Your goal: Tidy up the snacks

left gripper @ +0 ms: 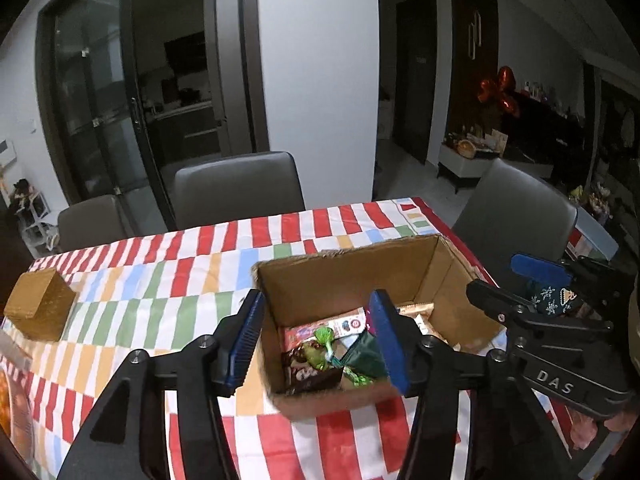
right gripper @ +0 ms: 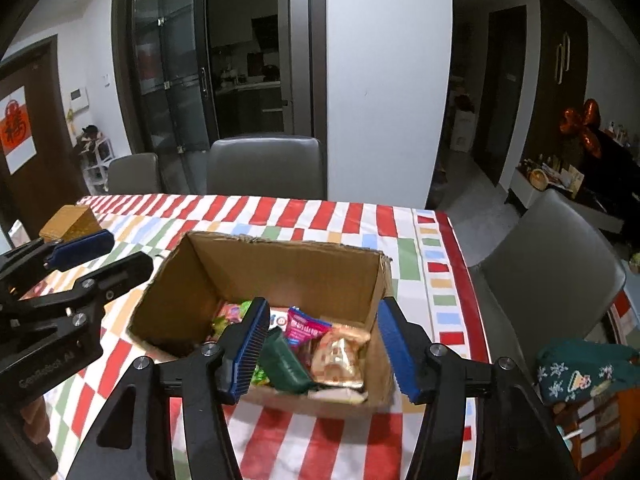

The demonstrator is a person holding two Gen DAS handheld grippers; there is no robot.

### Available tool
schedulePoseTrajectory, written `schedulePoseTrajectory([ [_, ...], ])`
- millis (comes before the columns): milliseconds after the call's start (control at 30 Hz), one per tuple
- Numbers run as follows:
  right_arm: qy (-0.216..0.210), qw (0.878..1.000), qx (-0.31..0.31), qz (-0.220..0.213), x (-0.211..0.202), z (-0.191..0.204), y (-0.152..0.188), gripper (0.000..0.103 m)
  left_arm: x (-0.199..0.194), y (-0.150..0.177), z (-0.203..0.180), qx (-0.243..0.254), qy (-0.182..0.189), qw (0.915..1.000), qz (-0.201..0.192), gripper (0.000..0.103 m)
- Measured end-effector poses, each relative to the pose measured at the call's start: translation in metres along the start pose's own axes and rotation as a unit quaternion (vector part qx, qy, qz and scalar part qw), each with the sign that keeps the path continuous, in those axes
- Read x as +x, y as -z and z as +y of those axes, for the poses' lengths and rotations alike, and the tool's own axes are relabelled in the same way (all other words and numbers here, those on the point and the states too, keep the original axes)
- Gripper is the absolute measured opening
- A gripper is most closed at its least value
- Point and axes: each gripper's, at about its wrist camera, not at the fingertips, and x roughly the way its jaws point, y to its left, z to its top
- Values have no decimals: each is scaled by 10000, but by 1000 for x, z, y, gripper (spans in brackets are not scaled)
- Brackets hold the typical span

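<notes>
The box (right gripper: 280, 268) stands open-topped on the surface (right gripper: 320, 440), its far half bare inside, the near half filled with snacks (right gripper: 336, 352). Both tools hover at its near rim: the left tool (left gripper: 318, 340) straddles the left wall, the right tool (right gripper: 324, 340) is over the snacks. Left of the box the striped cloth lies free up to a gold block (left gripper: 38, 308). Chairs (right gripper: 266, 168) line the far edge.

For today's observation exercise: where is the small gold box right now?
The gold box sits on the striped tablecloth at the far left of both wrist views, well left of the cardboard box and apart from it.
</notes>
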Motion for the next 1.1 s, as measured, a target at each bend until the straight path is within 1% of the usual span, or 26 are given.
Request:
schedulePoseTrajectory([
  [133,109,9996,-88,-249,-25,6,14,68,-25,12,5,-102,76,9999,-85,62],
  [167,164,9993,-96,-319,-33,7,18,72,-34,16,6,-116,65,9998,-134,64],
  [300,298,9980,-104,-543,-62,12,31,82,-65,30,3,-90,-132,9991,-382,76],
  [400,320,9969,-57,-716,-85,15,45,88,-86,45,-1,-29,-225,9986,-476,82],
  [433,318,9965,-45,-777,-93,16,50,88,-93,51,-1,-39,-216,9984,-515,84],
  [500,314,9958,-28,-862,-108,18,61,91,-106,64,-4,-66,-184,9981,-582,91],
  [600,284,9949,15,-963,-125,21,75,92,-121,82,-6,-131,-182,9976,-651,93],
  [767,387,9936,45,-1056,-149,24,100,94,-142,105,-10,-283,-120,9968,-739,99],
  [833,430,9933,46,-1073,-154,25,108,94,-148,114,-12,-330,-120,9966,-747,100],
  [933,433,9930,93,-1099,-165,25,121,94,-159,127,-14,-503,18,9964,-688,101],
  [1033,423,9926,80,-1137,-175,26,130,94,-167,135,-15,-520,77,9965,-654,101],
  [1100,457,9921,36,-1171,-180,29,135,94,-173,138,-15,-523,51,9964,-668,102],
])
